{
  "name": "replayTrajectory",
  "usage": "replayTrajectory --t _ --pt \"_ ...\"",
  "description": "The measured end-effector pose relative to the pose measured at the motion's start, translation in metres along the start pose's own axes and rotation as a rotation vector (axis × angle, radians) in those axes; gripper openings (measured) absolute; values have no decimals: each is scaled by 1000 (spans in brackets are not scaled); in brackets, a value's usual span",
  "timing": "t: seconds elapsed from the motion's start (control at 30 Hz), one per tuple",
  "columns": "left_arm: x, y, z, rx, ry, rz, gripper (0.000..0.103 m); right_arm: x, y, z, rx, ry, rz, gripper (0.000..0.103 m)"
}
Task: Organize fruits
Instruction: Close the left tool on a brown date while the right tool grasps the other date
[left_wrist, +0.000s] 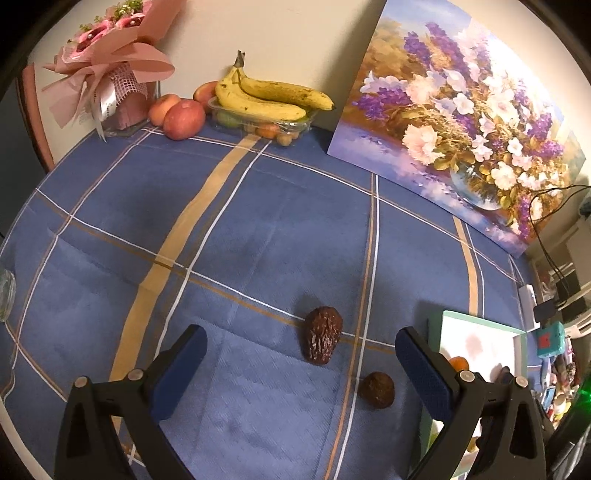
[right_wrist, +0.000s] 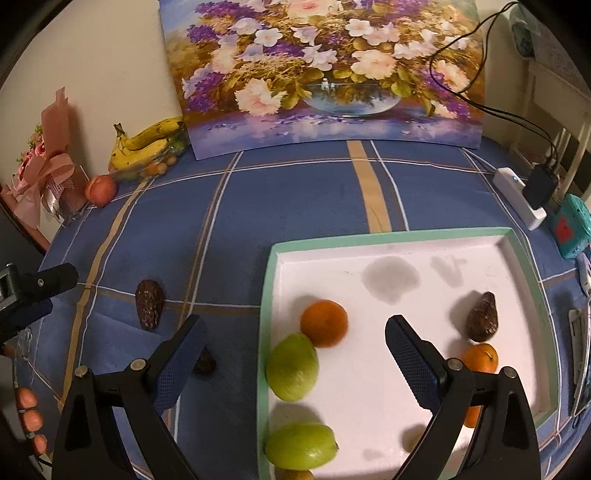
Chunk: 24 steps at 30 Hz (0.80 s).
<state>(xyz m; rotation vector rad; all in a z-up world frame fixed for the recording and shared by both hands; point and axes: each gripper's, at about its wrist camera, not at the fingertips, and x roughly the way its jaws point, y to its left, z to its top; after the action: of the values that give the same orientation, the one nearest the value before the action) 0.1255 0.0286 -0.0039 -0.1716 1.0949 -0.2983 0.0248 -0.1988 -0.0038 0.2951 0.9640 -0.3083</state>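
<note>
Avocados are what is left loose on the tablecloth (left_wrist: 258, 229): a long dark avocado (left_wrist: 323, 340) and a smaller round one (left_wrist: 377, 389), both lying just off the tray's left edge. The tray (right_wrist: 391, 236) sits at the cloth's near right part and already holds two oranges, two green fruits and a third avocado (right_wrist: 482, 317).

The left gripper (left_wrist: 299, 369) hangs above the cloth with its fingers spread wide and nothing between them. The long avocado lies almost midway between the fingertips, slightly toward the right finger and just ahead. Its long axis runs roughly along the gripper's line of sight, narrow end nearest, so the fingers would close across its short width, which looks like the easier grasp. The round avocado lies nearer and further right, close to the right finger (left_wrist: 424, 373).

The right gripper (right_wrist: 291, 354) is also spread and empty, hovering over the tray's near left corner above a green fruit (right_wrist: 291, 367). From that view the long avocado (right_wrist: 149, 304) lies well to the left, outside its fingers. So the left gripper is the nearer one, and a short drop forward would probably bring it onto the fruit.
</note>
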Motion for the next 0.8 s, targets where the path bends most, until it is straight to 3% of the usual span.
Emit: replayTrajectory --t 0.13,0.6,0.8 --pt "7 3 7 -4 21 26 103 3 6 5 -4 -1 17 97" --pt "39 9 22 -57 100 -13 103 18 38 22 -64 29 115 97" --pt "58 3 15 -35 150 -15 102 24 56 17 -124 79 146 85"
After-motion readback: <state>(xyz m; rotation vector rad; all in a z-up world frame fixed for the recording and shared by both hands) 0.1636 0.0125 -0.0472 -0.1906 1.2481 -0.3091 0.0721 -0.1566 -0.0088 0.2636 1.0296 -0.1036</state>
